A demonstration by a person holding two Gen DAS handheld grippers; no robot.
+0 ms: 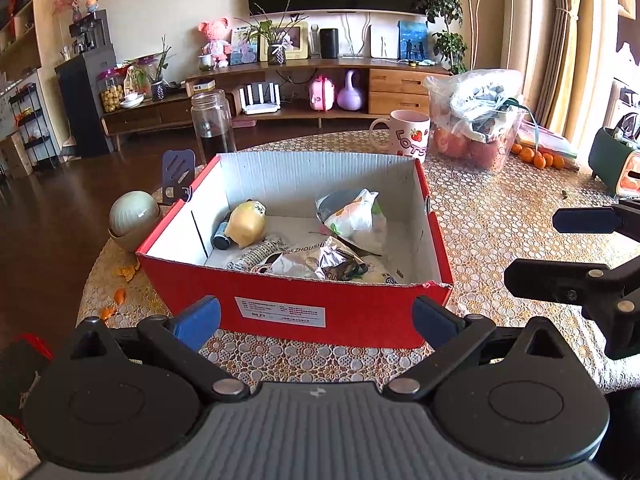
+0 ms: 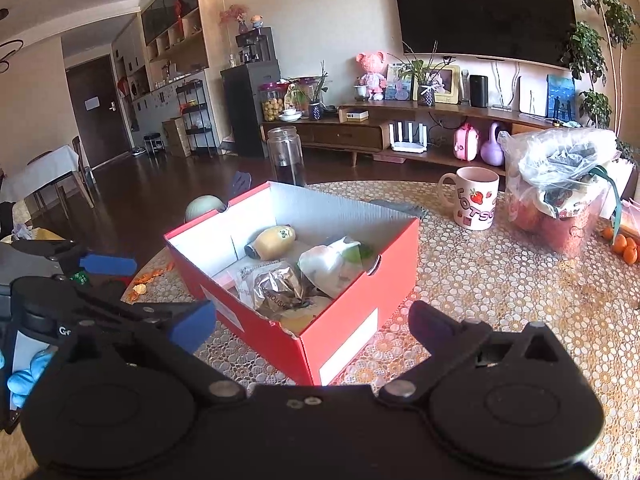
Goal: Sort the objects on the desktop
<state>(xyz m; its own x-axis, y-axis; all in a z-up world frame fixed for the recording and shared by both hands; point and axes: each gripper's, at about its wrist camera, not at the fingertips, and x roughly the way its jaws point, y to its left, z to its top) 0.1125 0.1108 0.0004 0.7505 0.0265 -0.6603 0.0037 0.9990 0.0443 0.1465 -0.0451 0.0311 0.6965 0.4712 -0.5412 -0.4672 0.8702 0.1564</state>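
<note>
A red cardboard box [image 1: 280,296] [image 2: 352,276] stands on the lace-covered table [image 1: 500,240] [image 2: 500,280]. Inside lie a yellow plush toy [image 1: 246,222] [image 2: 276,242], a small dark bottle [image 1: 222,234], a crumpled foil packet [image 1: 332,262] [image 2: 280,286] and a white printed bag [image 1: 354,214] [image 2: 332,264]. My left gripper [image 1: 316,320] is open and empty, just short of the box's near wall. My right gripper [image 2: 314,326] is open and empty at the box's near corner; it also shows at the right edge of the left wrist view [image 1: 560,248].
A strawberry mug [image 1: 406,136] [image 2: 474,198], a plastic bag of fruit [image 1: 480,120] [image 2: 560,188], loose oranges [image 1: 538,157] [image 2: 624,246] and a green container [image 1: 614,164] stand at the back right. A glass jar [image 1: 212,124] [image 2: 286,156], white ball [image 1: 134,214] and orange peel [image 1: 120,294] lie left.
</note>
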